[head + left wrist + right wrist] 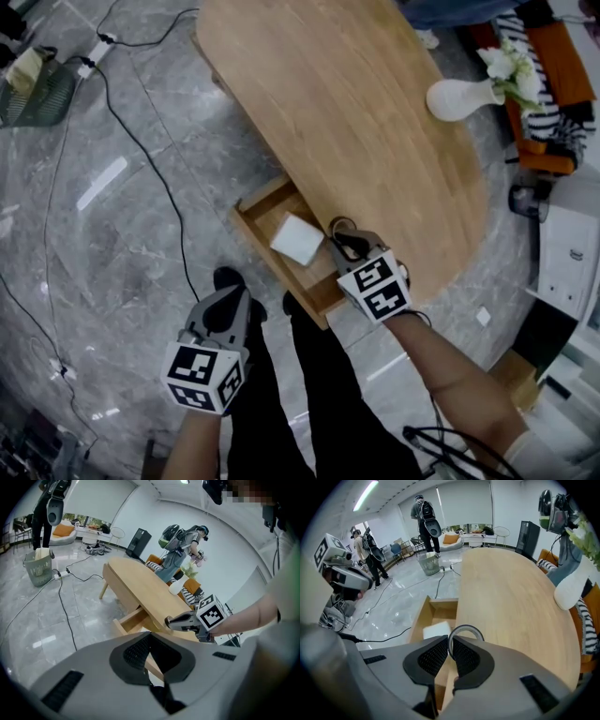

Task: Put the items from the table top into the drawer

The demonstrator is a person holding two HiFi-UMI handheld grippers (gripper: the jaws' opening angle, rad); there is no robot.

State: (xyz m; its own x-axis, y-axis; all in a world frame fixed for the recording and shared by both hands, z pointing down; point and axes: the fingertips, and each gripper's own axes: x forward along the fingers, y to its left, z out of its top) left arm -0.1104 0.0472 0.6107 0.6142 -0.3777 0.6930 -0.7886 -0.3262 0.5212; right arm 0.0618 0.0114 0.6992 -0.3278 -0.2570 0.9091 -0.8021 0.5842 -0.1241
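An open wooden drawer juts from the near side of the wooden table. A white box lies inside it, and the same white box shows in the right gripper view. My right gripper hangs over the drawer's right end at the table edge. This right gripper is shut on a thin dark ring, which stands upright between the pads. My left gripper is over the floor, left of the drawer. That left gripper is shut and holds nothing.
A white vase with flowers stands at the table's far right end. Cables run over the grey floor, and a basket sits far left. A chair with a striped cushion and a white cabinet stand right. People stand beyond.
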